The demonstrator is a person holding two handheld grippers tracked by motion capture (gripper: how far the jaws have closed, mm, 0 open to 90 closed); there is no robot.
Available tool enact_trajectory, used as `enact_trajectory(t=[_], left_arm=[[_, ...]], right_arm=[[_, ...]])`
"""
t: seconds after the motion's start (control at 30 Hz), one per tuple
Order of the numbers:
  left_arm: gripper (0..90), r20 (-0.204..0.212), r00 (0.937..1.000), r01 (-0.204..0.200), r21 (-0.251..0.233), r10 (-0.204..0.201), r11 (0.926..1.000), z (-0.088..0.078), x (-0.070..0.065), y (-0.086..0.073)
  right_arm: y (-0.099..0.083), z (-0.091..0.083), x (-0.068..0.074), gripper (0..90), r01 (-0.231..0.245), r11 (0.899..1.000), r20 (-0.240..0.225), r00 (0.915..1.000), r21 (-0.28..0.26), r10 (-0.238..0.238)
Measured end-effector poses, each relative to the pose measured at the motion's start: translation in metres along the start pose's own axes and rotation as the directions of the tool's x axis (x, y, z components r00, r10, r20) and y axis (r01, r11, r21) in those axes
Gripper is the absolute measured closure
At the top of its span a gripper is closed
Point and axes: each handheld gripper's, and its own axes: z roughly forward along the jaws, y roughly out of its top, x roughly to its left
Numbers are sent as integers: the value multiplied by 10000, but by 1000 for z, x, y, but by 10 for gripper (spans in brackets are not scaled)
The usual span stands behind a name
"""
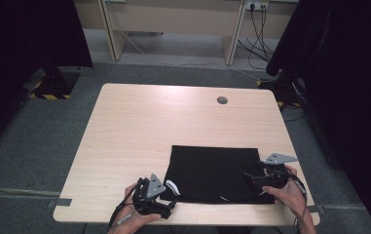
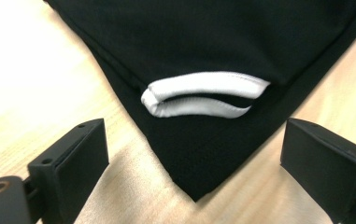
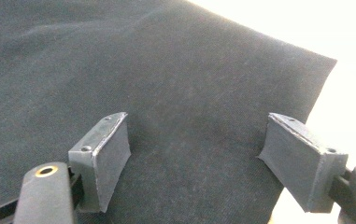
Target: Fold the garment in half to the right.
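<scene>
At the near edge of the light wooden surface, the left gripper sat in the person's left hand with its fingers spread wide and nothing between the pads. The near left corner of a folded black garment pointed into that gap without touching either finger. Just beyond the corner, a white-edged trim curled out from between the fabric layers. The right gripper, held in the right hand, hovered over the garment's near right part, its fingers also standing apart, gripping no cloth. The garment lay flat on the near right part of the surface. Farther off, a round grey cable port sat near the far edge.
</scene>
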Motion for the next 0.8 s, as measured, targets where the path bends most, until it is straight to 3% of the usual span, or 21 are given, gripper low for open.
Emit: enact_trajectory(t=[0.13,0.3,0.5,0.63,0.8], left_arm=[[52,60,10000,-19,154,18,9999,11,-2,9],[47,247,9993,260,233,-266,9994,20,1,16],[250,681,9977,-7,-132,16,9999,22,2,20],[524,961,9950,-240,-364,274,9990,23,-1,22],[702,765,9959,-459,-462,493,9979,24,-9,24]], right_arm=[[0,0,0,236,-23,10000,-5,10000,-11,23],[-1,0,0,237,-23,10000,-16,10000,-39,23],[0,1,-1,237,-2,10000,-5,10000,-37,2],[0,1,-1,238,-6,10000,-36,10000,-38,6],[0,1,-2,244,-63,10000,-72,10000,-50,63]])
